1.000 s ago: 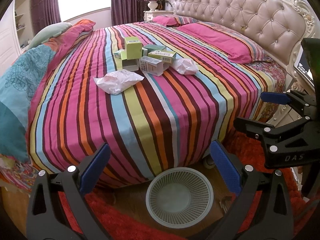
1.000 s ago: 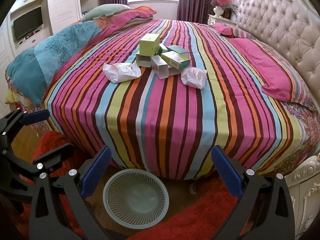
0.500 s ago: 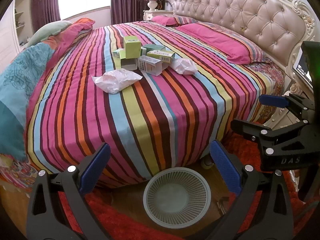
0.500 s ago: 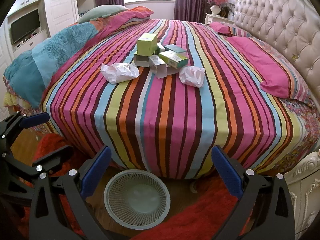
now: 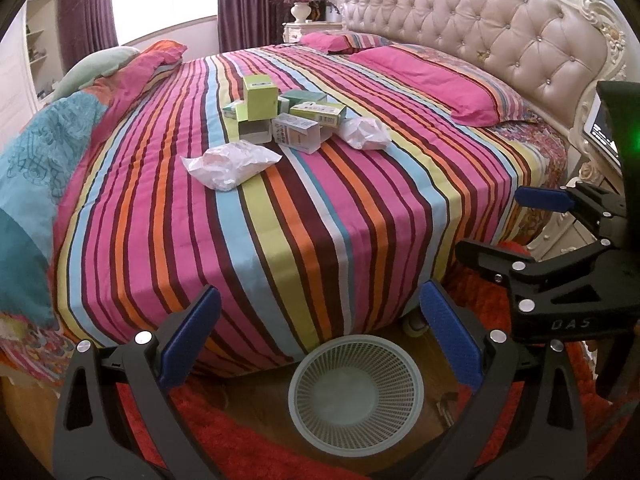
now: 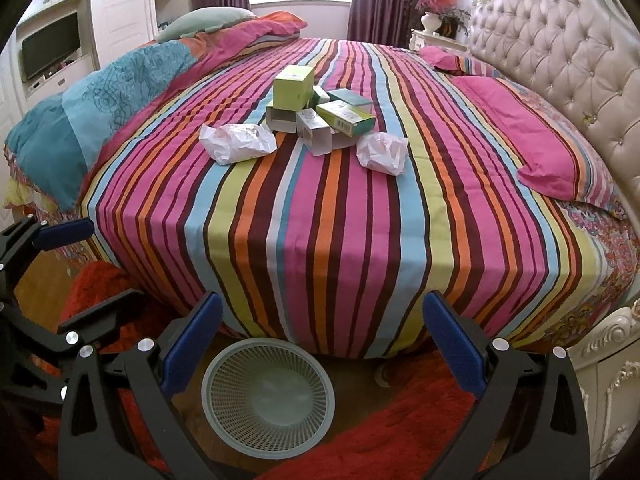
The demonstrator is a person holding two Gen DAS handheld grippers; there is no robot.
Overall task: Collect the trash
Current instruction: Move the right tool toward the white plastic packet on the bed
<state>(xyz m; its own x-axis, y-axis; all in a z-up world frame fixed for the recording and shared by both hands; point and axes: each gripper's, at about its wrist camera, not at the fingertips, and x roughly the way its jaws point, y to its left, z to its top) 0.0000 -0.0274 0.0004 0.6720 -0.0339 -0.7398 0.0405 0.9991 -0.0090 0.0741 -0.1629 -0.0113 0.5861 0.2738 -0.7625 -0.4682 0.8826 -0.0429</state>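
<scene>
Both grippers nearer bed (image 5: 304, 216); two wrappers, one basket (image 5: 356, 394).

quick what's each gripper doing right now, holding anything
left gripper: open, holding nothing
right gripper: open, holding nothing

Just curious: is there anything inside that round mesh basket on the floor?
The basket looks empty: its pale bottom shows, with no trash inside. The floor under it is covered.
</scene>
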